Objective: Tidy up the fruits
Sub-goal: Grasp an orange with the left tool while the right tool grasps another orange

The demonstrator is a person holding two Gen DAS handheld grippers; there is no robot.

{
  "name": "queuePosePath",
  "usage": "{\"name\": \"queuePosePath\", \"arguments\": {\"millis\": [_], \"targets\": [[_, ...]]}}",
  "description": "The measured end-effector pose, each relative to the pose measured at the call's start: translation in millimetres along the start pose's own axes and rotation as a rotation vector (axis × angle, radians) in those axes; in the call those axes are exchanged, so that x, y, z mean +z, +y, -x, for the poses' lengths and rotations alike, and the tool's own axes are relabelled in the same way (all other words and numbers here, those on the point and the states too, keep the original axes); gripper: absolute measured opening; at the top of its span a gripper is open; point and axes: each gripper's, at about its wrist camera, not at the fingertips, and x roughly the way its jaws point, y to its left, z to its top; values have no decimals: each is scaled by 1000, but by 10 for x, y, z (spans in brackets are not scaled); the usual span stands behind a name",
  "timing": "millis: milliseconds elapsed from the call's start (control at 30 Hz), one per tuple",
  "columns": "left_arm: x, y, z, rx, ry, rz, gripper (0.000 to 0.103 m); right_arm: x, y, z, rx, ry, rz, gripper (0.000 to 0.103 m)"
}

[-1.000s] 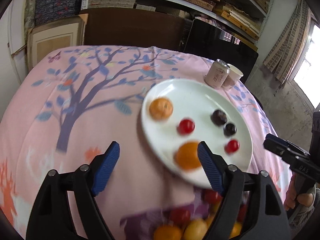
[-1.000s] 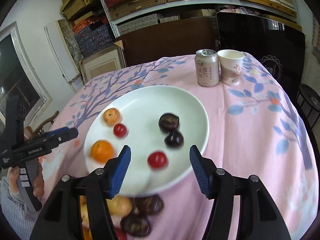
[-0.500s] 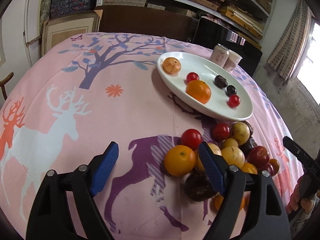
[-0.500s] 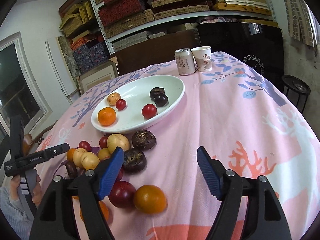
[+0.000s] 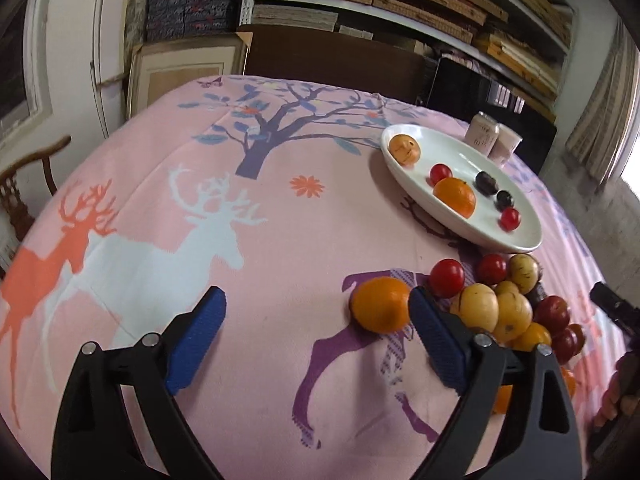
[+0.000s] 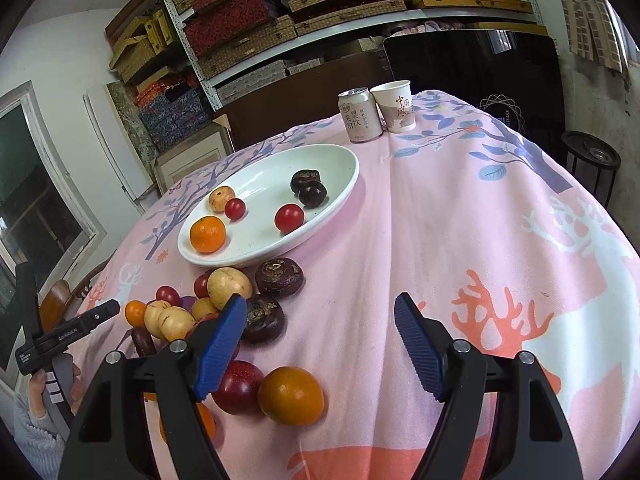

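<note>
A white plate (image 5: 480, 240) (image 6: 256, 260) on the pink cloth holds two orange fruits, two red ones and two dark ones. A pile of loose fruit (image 5: 500, 304) (image 6: 224, 288) lies in front of it: yellow, red, dark and orange pieces. My left gripper (image 5: 316, 294) hovers left of the pile, its jaws opening, with bare cloth between them. An orange (image 5: 380, 304) lies just inside its right fingertip, not pressed. My right gripper (image 6: 320, 299) stands open over bare cloth at the pile's right. A red plum (image 6: 238, 386) and an orange fruit (image 6: 290, 394) lie by its left finger.
A drink can (image 6: 359, 116) and a paper cup (image 6: 394, 106) stand behind the plate. A wooden chair (image 5: 24, 184) is off the table's left edge and a black stool (image 6: 592, 156) off its right. Shelves fill the back wall.
Both grippers drew back from over the plate toward the near side of the table, bringing the fruit pile into view. Both pairs of jaws stand wider than before.
</note>
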Motion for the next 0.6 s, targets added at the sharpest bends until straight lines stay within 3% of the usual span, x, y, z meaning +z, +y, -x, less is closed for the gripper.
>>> {"name": "queuePosePath", "arguments": {"millis": [200, 367, 600], "targets": [[-71, -244, -133, 30, 42, -123, 90, -32, 50, 17, 11, 5, 24, 77], [-57, -155, -187, -11, 65, -73, 90, -63, 60, -1, 8, 22, 30, 77], [-58, -261, -211, -59, 67, -116, 68, -84, 59, -11, 7, 33, 31, 77]]}}
